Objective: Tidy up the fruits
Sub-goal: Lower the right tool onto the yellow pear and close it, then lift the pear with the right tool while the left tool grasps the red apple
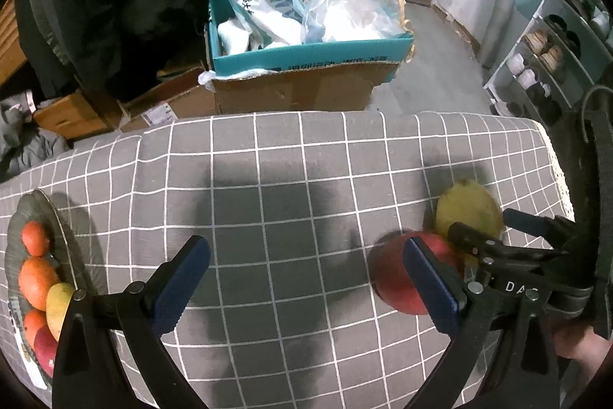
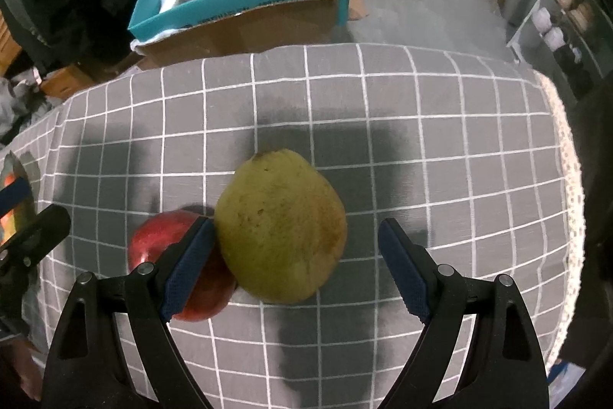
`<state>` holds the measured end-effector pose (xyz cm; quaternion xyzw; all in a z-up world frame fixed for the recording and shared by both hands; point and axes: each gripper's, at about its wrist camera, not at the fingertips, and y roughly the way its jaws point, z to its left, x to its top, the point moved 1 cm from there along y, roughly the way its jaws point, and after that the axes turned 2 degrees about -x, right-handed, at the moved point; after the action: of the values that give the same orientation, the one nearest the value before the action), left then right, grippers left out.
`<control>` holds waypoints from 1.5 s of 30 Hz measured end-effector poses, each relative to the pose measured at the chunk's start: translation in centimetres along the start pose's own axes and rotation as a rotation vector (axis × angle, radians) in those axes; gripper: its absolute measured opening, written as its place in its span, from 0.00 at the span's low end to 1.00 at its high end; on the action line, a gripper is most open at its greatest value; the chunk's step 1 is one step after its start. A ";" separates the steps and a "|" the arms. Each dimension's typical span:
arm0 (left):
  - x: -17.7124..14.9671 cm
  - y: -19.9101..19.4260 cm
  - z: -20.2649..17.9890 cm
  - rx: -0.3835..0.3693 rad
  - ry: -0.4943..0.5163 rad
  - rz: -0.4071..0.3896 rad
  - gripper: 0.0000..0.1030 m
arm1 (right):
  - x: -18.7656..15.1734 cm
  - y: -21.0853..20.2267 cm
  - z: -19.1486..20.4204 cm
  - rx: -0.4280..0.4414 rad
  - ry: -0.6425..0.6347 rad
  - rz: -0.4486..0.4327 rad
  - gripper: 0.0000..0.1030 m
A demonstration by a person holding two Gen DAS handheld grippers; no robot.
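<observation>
A large yellow-green pear (image 2: 283,229) lies on the grey checked tablecloth, touching a red apple (image 2: 161,244) on its left. My right gripper (image 2: 295,267) is open with the pear between its fingers; its left finger sits between pear and apple. In the left wrist view the apple (image 1: 394,275) and pear (image 1: 467,209) lie at the right, with the right gripper's fingers (image 1: 482,248) around the pear. My left gripper (image 1: 306,286) is open and empty over bare cloth. A glass plate (image 1: 27,209) at the far left holds several oranges (image 1: 36,280), a yellow fruit and a red one.
Beyond the table's far edge a cardboard box with a teal lid (image 1: 306,64) holds white bags. A shoe rack (image 1: 544,64) stands at the right. The cloth's lace edge (image 2: 567,156) marks the table's right side. Dark clothing hangs at the back left.
</observation>
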<state>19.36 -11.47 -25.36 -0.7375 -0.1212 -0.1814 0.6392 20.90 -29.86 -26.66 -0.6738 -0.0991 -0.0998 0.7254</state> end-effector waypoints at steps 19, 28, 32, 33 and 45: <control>-0.3 0.1 -0.4 -0.029 -0.014 0.022 0.99 | -0.9 1.2 0.1 0.031 0.025 0.030 0.72; -1.4 0.2 -2.7 -0.061 0.025 0.037 0.99 | -3.2 -0.7 -2.6 -0.048 0.058 -0.014 0.72; -2.1 0.4 -4.0 -0.070 0.054 0.044 0.99 | -4.4 -1.8 -4.1 -0.085 0.061 -0.034 0.72; -2.2 0.4 -4.3 -0.072 0.060 0.045 0.99 | -4.6 -2.0 -4.4 -0.091 0.065 -0.037 0.72; -3.7 2.9 -7.4 -0.075 0.129 0.105 0.99 | -6.4 -3.5 -6.7 -0.155 0.071 -0.061 0.72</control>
<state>16.40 -18.98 -28.61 -0.7530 -0.0342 -0.1991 0.6262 13.81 -36.76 -25.62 -0.7206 -0.0858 -0.1530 0.6707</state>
